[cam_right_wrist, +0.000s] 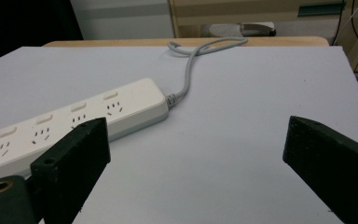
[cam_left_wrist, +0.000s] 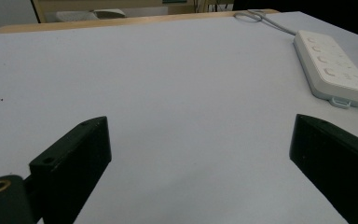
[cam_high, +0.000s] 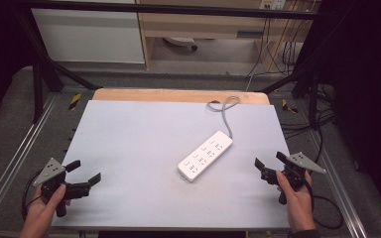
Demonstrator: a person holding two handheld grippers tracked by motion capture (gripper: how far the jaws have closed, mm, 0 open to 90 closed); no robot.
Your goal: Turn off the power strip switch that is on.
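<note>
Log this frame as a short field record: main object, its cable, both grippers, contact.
object: white power strip, lying flat and diagonal, right of the mat's centre
cable: grey cable running to the far edge, looped there
left gripper: open, near left corner
right gripper: open, near right edge
contact: none; both apart from the strip
</note>
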